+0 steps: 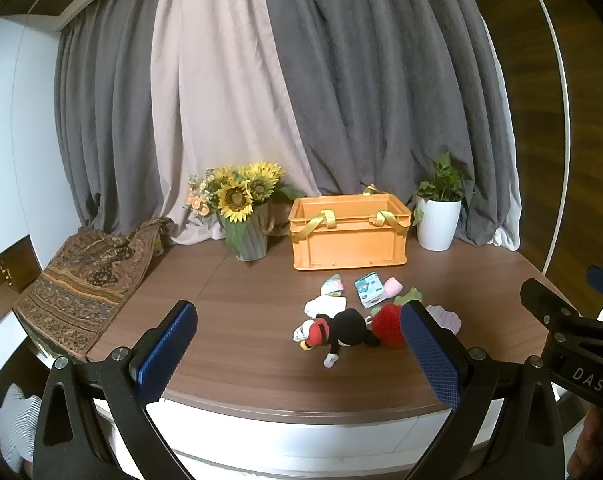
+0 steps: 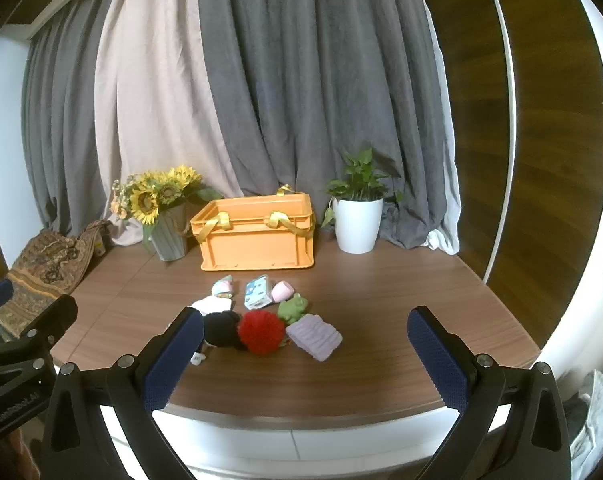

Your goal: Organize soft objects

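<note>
An orange crate (image 1: 349,232) (image 2: 257,234) with yellow straps stands at the back of the wooden table. In front of it lie several soft things: a black and red mouse doll (image 1: 333,330), a red fluffy toy (image 2: 260,333) (image 1: 386,322), a green frog (image 2: 293,307), a lilac knitted piece (image 2: 314,336), white socks (image 1: 325,305), a blue-white pack (image 2: 258,291) and a pink roll (image 2: 282,291). My left gripper (image 1: 297,320) is open and empty, near the table's front edge. My right gripper (image 2: 305,322) is open and empty, also at the front edge.
A sunflower vase (image 1: 248,216) stands left of the crate and a white plant pot (image 2: 357,220) right of it. A patterned cloth (image 1: 85,280) drapes over the table's left edge. Curtains hang behind. The right gripper's body (image 1: 573,332) shows at the left view's right side.
</note>
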Demonstrator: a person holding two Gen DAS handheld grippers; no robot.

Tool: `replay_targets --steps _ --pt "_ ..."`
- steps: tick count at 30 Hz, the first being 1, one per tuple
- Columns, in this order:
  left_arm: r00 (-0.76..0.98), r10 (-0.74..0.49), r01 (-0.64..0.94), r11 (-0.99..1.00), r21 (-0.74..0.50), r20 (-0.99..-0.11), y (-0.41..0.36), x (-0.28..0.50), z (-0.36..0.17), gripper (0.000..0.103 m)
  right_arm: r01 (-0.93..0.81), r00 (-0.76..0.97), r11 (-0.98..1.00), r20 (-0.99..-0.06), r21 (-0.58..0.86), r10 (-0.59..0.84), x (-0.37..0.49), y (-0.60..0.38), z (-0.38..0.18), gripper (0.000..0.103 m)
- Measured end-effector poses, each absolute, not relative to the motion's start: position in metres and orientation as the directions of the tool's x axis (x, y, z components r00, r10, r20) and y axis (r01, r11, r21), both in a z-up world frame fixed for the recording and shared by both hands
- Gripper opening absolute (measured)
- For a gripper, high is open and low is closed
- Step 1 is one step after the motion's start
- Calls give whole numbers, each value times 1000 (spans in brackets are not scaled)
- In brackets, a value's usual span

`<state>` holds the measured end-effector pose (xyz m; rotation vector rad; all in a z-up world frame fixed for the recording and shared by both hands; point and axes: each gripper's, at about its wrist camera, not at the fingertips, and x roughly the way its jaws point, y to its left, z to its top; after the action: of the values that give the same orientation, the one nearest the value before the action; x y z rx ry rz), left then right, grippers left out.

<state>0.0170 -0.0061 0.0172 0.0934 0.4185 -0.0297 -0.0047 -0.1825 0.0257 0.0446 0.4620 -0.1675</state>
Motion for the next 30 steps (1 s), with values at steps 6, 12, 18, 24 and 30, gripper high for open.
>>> replay_targets --steps 6,12,18,24,30 --pt "913 -11 49 995 83 -407 -8 17 13 103 170 881 985 -449 8 -148 -5 -183 26 103" --pt "915 -6 44 995 85 -404 -8 17 12 103 166 879 986 -455 9 -144 0 -179 25 103" --pt "914 -7 44 996 83 -406 -8 17 10 103 166 878 986 -457 7 -144 2 -182 28 103" --pt "914 -6 43 996 83 -405 -8 16 9 103 163 877 987 -459 9 -141 4 -178 22 103" --pt "913 -5 43 996 82 -408 -9 18 10 103 161 876 987 -462 9 -139 5 -178 22 103"
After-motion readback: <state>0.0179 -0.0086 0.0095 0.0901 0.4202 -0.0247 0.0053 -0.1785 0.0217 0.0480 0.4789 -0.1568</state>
